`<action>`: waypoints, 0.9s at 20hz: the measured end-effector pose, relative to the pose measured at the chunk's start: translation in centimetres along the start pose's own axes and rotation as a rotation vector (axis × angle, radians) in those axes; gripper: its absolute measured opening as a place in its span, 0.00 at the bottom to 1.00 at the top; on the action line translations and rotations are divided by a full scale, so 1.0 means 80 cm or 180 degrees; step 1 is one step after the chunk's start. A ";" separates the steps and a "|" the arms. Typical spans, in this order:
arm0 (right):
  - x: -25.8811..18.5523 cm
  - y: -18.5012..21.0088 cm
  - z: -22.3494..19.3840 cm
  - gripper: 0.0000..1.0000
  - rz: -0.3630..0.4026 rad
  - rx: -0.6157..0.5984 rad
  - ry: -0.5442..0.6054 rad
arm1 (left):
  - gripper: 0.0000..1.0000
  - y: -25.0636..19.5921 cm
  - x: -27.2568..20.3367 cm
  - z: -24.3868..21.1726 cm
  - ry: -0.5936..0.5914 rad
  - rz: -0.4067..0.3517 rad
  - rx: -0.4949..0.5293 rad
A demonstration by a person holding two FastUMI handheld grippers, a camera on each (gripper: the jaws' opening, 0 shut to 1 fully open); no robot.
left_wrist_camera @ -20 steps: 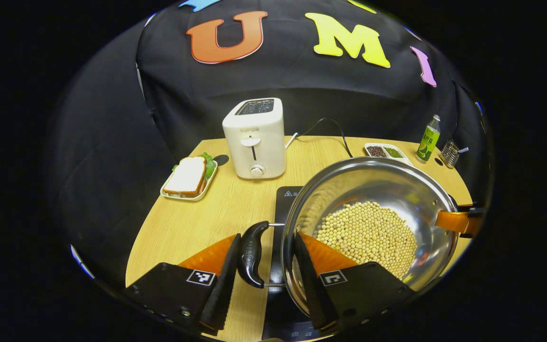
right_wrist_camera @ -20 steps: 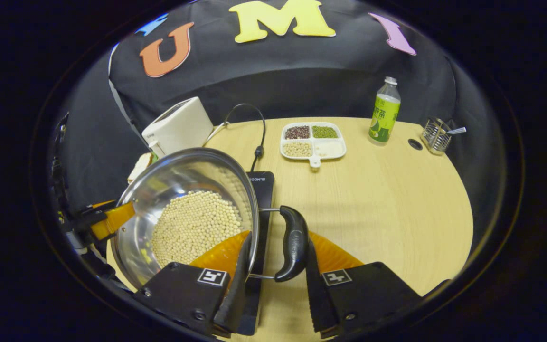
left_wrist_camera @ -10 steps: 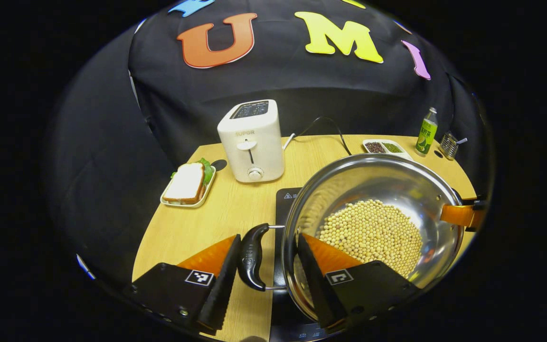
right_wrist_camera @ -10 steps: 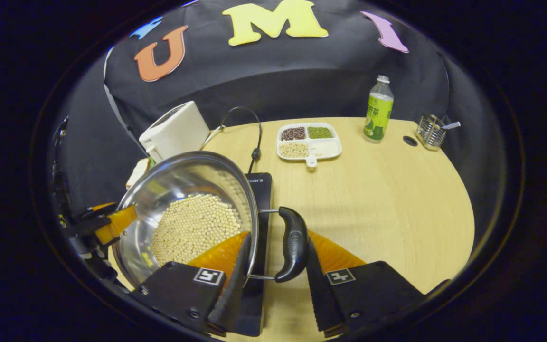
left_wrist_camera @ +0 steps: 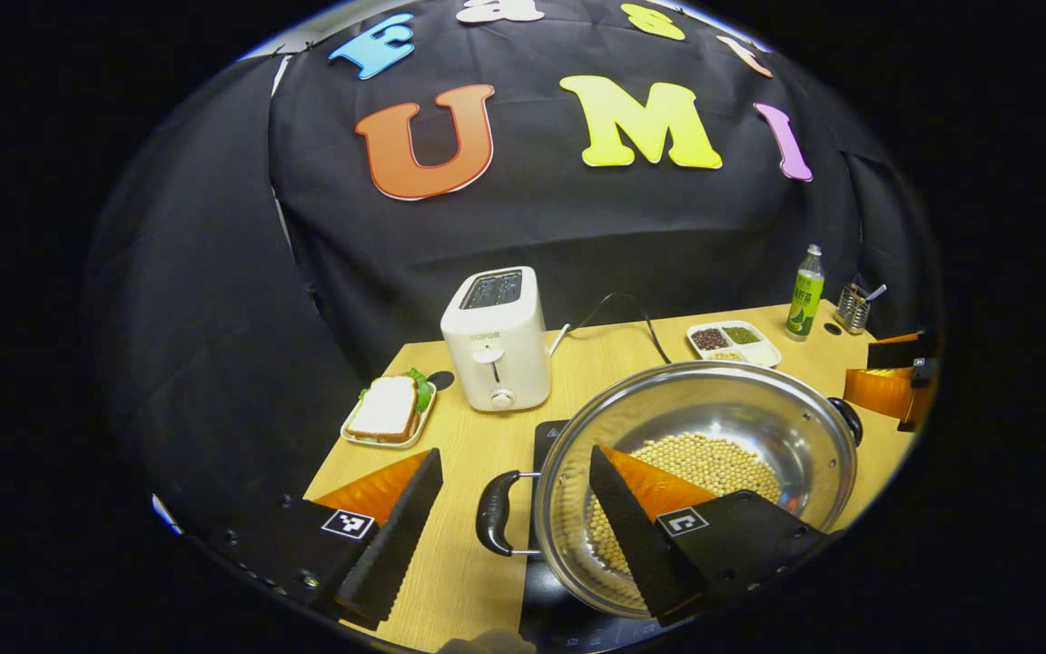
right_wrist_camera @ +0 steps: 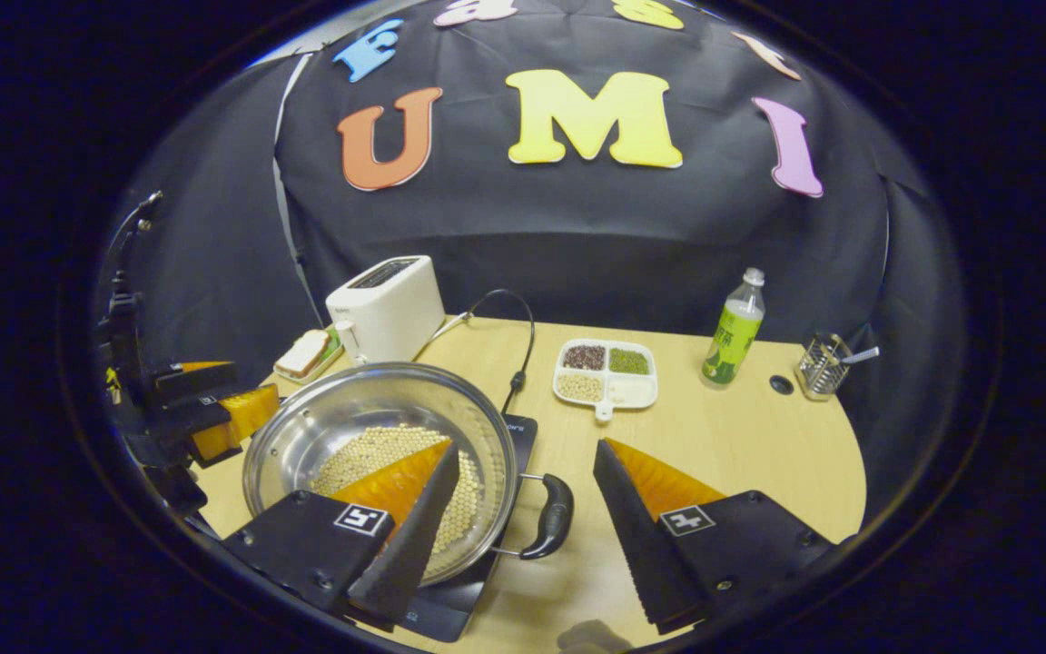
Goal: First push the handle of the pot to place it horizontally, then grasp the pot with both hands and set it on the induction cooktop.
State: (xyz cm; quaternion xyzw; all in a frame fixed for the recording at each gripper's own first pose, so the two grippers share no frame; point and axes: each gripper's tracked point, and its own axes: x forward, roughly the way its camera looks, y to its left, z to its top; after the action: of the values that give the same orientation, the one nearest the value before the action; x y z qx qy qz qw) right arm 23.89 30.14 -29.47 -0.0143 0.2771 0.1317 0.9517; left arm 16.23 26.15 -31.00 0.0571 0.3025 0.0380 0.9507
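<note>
Desk (right_wrist_camera: pixel 741 436): round, pale wood; carries every item below.

Induction cooktop (right_wrist_camera: pixel 450 604): dark slab at 6 o'clock of the desk, under the pot.

Pot (right_wrist_camera: pixel 305 436): steel, holding pale beans; appears to sit on the cooktop, though contact at the base is hidden. Its handles lie level: one (left_wrist_camera: pixel 491 513) at its 9 o'clock in the left gripper view, one (right_wrist_camera: pixel 552 529) at 3 o'clock in the right gripper view.

Left claw (left_wrist_camera: pixel 505 522): spread wide, gripping nothing; fingers straddle handle and rim, clear of both.

Right claw (right_wrist_camera: pixel 523 509): spread wide, holding nothing, likewise astride its handle.

Step in hand, judged: release and retreat. Draw both claws straight back and up, level, so no finger snags a handle or nudges the pot.

View differences: the left gripper view gives the sandwich plate (left_wrist_camera: pixel 387 413) in full; the right gripper view gives the full divided dish (right_wrist_camera: pixel 605 381).
</note>
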 end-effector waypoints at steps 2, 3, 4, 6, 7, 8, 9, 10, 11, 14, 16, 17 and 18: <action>-0.009 -0.004 0.006 0.94 -0.0022 -0.0071 -0.0059 | 0.97 -0.010 -0.011 0.011 -0.0093 -0.0028 0.0002; -0.014 -0.006 0.009 0.94 -0.0020 -0.0082 -0.0083 | 0.97 -0.014 -0.019 0.016 -0.0129 -0.0026 0.0001; -0.020 -0.010 0.013 0.94 -0.0029 -0.0083 -0.0132 | 0.97 -0.018 -0.026 0.021 -0.0161 -0.0035 -0.0012; -0.032 -0.016 0.017 0.94 -0.0028 -0.0060 -0.0168 | 0.97 -0.029 -0.041 0.036 -0.0260 -0.0049 -0.0034; -0.039 -0.019 0.016 0.94 -0.0023 -0.0058 -0.0171 | 0.97 -0.032 -0.050 0.042 -0.0310 -0.0041 -0.0036; -0.047 -0.025 0.019 0.94 -0.0032 -0.0065 -0.0191 | 0.96 -0.036 -0.059 0.049 -0.0353 -0.0034 -0.0037; -0.057 -0.032 0.023 0.94 -0.0047 -0.0072 -0.0225 | 0.97 -0.042 -0.067 0.057 -0.0390 -0.0038 -0.0050; -0.065 -0.037 0.027 0.94 -0.0054 -0.0083 -0.0261 | 0.97 -0.048 -0.075 0.062 -0.0409 -0.0041 -0.0065; -0.075 -0.042 0.032 0.94 -0.0053 -0.0088 -0.0297 | 0.97 -0.054 -0.083 0.066 -0.0439 -0.0037 -0.0076; -0.113 -0.065 0.048 0.94 -0.0088 -0.0115 -0.0461 | 0.97 -0.078 -0.111 0.089 -0.0562 -0.0077 -0.0096; -0.141 -0.082 0.061 0.94 -0.0101 -0.0108 -0.0581 | 0.96 -0.095 -0.134 0.109 -0.0660 -0.0087 -0.0101; -0.156 -0.092 0.068 0.94 -0.0111 -0.0102 -0.0641 | 0.97 -0.106 -0.143 0.118 -0.0724 -0.0096 -0.0105; -0.172 -0.104 0.074 0.94 -0.0131 -0.0108 -0.0699 | 0.97 -0.116 -0.155 0.131 -0.0785 -0.0105 -0.0104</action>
State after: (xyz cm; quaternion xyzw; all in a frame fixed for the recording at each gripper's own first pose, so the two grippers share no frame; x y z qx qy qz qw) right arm 17.95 19.36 -17.49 -0.0217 0.1685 0.1176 0.9784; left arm 12.54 14.74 -16.68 0.0409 0.1835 0.0199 0.9820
